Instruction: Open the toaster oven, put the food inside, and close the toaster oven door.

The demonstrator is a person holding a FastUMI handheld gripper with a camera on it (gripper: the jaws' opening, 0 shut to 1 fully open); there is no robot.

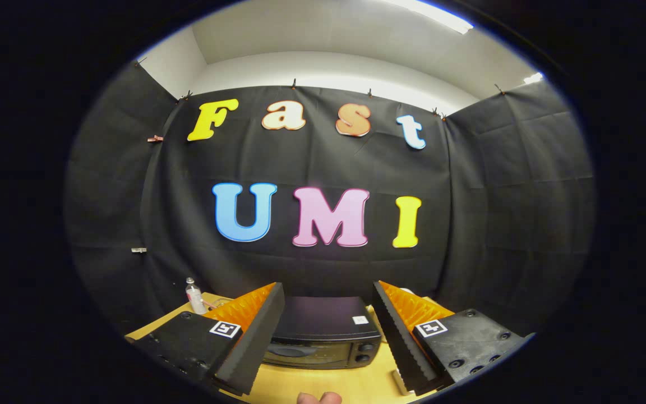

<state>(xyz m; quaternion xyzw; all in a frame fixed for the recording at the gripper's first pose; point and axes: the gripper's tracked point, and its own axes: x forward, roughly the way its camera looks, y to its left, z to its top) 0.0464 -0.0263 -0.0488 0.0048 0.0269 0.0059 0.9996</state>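
**Gripper spread wide above a closed oven**

While the gripper (328, 289) hangs over the table (323, 384), its two fingers stand wide apart, released, with nothing between them and nothing pressed by either.

Booth wall: black cloth, creased, clipped along its top edge, wrapping round on both sides. Pale ceiling above it with a bright light strip.

Table: light wood top, seen below and between the fingers, running back to the cloth.

Oven (326, 331): dark toaster oven, sitting on the table just ahead of the fingers and framed in the gap between them. Flat dark top facing up, a small white sticker (360, 320) near its right rear part. Front face shows a glass door (306, 353) on the left and two round knobs (363, 353) stacked on the right. Door looks closed, flush with the front. Inside of the oven too dark to make out.

Fingers: left finger (255, 336) crosses the oven's left end; right finger (401, 336) stands just beside its right end. Neither touches it, so far as the view tells.

Bottle (194, 297): small clear plastic bottle, upright, on the table's far left, beyond the left finger, well apart from the oven.

Fingertip (319, 398): a bit of a person's finger pokes up at the table's near side, between the gripper's fingers.

Food: cannot tell where it lies.
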